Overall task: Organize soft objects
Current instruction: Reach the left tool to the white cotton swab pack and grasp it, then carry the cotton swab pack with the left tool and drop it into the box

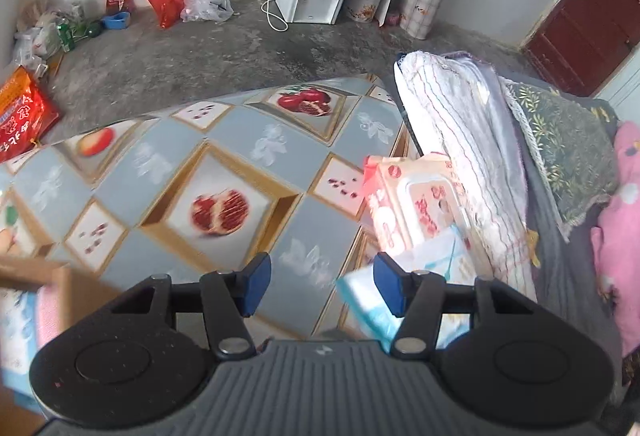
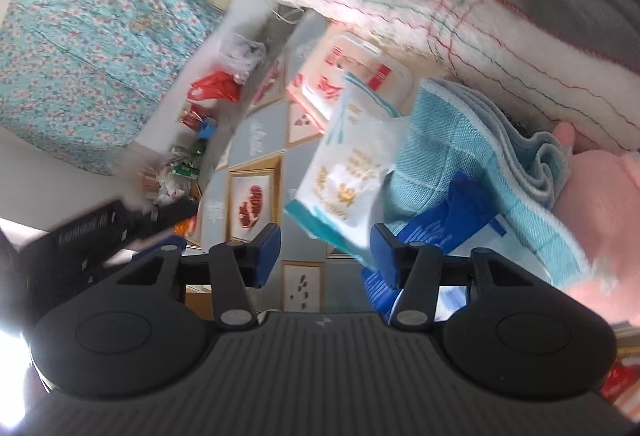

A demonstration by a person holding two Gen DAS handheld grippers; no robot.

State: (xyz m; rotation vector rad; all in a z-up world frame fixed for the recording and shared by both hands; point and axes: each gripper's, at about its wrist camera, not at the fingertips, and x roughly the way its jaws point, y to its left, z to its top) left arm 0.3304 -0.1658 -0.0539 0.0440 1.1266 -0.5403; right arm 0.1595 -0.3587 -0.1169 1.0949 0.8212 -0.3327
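So the left gripper (image 1: 318,286) hung over the table's vinyl cloth with the pomegranate-and-apple tile print (image 1: 224,179), blue pads (image 1: 256,282) parted a fair way and nothing between them, just cloth below. The soft stuff was heaped along the right side of that view: a pink-and-white pack of wet wipes with a plastic flip lid (image 1: 416,203) leaned on a rolled white towel with thin coloured stripes (image 1: 460,139), next to a dark leafy-print cushion (image 1: 560,151) and something pink and plush (image 1: 620,220).

The right gripper (image 2: 326,250) was about half open too, also empty. A small white-and-teal tissue packet with gold lettering (image 2: 352,171) sat just ahead of its pads, lying against a folded light-blue woven cloth (image 2: 460,147). Pretty blurry, so I couldn't tell whether the right-hand pad touched the packet.
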